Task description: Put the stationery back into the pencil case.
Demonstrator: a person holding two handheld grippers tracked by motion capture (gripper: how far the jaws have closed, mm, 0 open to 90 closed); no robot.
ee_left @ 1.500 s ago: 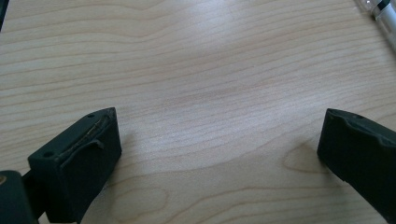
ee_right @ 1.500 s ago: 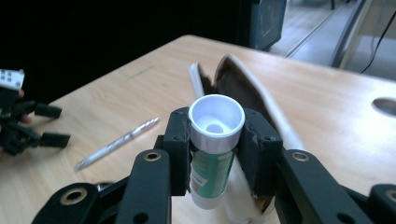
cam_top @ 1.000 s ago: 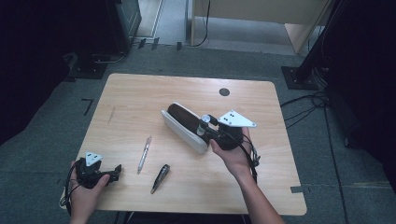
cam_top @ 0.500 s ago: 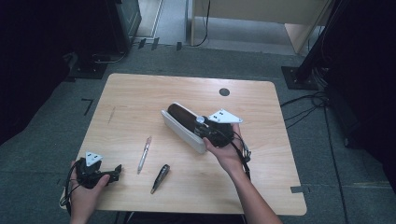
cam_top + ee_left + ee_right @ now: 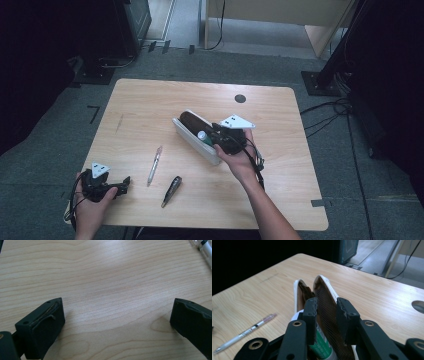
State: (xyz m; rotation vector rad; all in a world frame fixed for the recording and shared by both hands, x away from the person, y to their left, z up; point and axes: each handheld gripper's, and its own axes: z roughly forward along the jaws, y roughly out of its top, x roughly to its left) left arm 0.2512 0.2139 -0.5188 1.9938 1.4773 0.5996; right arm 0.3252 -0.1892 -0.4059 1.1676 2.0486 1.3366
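A white pencil case [image 5: 189, 131] with a brown inside lies open mid-table. Its mesh-lined lid [image 5: 325, 300] stands on edge between the jaws of my right gripper [image 5: 214, 136], which have just been closing and now press on it from both sides [image 5: 327, 311]. A green tube [image 5: 322, 346] sits in the case under the left jaw and shows at the case's mouth [image 5: 202, 135]. My left gripper [image 5: 122, 184] rests at the table's near left corner. Its jaws [image 5: 117, 312] stand wide apart over bare wood with nothing between them.
A clear pen [image 5: 155, 164] lies left of the case, also at the edge of the left gripper view [image 5: 205, 247] and in the right gripper view [image 5: 247, 332]. A dark pen [image 5: 171, 190] lies nearer the front edge. A round dark cable hole [image 5: 240, 98] sits at the back.
My right hand has shifted a little left and down onto the case, and its jaws have closed in on the lid. The left hand has stayed put.
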